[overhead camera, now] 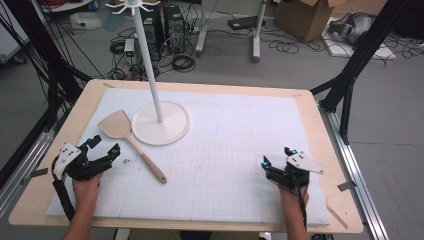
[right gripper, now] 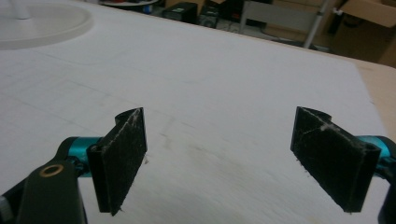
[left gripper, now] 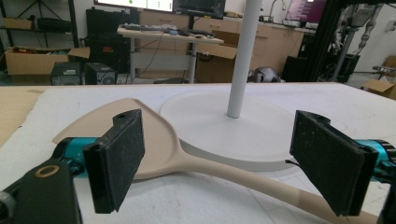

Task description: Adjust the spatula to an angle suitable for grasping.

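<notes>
Spatula of pale wood, flat on the white mat, blade just beside the round base of the white stand and handle angled toward the person's side. No brand, label or writing readable on spatula, stand or grippers (only a faint pencilled grid on the mat). Left gripper low over the mat, just short of the spatula, aimed toward blade and stand base, jaws spread wide with nothing between them, clear of the wood; left hand wrapped around the grip from below. Seen from the left gripper view, spatula lying across the gap between the two black pads, handle running off to the lower right, stand pole rising behind. Right gripper well apart on the other side of the mat, jaws likewise spread and empty over bare mat, right hand behind it.
</notes>
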`<state>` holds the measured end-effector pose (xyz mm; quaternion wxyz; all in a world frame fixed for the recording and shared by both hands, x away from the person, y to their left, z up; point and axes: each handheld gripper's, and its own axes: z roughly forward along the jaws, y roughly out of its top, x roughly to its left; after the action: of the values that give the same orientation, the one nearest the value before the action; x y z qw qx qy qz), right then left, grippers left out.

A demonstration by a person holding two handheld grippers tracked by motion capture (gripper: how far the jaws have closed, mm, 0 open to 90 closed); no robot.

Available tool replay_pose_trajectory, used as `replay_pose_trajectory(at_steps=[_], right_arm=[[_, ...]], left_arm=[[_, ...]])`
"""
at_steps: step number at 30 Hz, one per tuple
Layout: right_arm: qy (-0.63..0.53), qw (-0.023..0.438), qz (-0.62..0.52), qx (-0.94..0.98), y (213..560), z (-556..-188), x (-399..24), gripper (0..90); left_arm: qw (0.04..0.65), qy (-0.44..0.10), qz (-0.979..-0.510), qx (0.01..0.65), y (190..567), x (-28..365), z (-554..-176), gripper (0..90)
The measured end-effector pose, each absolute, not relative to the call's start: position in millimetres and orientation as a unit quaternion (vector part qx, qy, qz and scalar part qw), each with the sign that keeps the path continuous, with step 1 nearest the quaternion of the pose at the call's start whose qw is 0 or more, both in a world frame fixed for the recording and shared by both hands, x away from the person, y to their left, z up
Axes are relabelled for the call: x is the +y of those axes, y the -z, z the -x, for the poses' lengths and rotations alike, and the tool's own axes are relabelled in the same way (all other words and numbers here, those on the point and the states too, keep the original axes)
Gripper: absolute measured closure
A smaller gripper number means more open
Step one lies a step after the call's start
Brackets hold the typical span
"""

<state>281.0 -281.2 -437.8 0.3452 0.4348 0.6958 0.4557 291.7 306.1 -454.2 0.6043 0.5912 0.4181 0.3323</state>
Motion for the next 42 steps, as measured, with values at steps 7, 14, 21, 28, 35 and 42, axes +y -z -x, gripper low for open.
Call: replay_pose_trajectory(at_steps=[7, 14, 21, 28, 35, 42], right_arm=[[-0.480, 0.322, -0.383, 0.721, 421, -296, -220, 19.3], [-0.512, 0.232, -0.345, 0.752, 421, -309, -139, 20.8], [-0.508, 0.173, -0.321, 0.780, 431, -306, -84, 25.8], [-0.480, 0.130, -0.279, 0.821, 443, -308, -33, 34.6], [-0.461, 0.099, -0.249, 0.846, 449, -303, -2, 37.4], [-0.407, 0.100, -0.233, 0.877, 452, -307, 19, 49.2]], left_arm=[[0.606, -0.334, -0.594, 0.410, 454, 306, -291, 18.5], [0.606, -0.336, -0.593, 0.409, 454, 305, -290, 19.2], [0.606, -0.337, -0.593, 0.409, 454, 306, -290, 19.2], [0.610, -0.336, -0.589, 0.410, 455, 306, -290, 19.2], [0.613, -0.335, -0.588, 0.408, 455, 307, -290, 19.2], [0.613, -0.334, -0.588, 0.407, 455, 307, -289, 19.2]])
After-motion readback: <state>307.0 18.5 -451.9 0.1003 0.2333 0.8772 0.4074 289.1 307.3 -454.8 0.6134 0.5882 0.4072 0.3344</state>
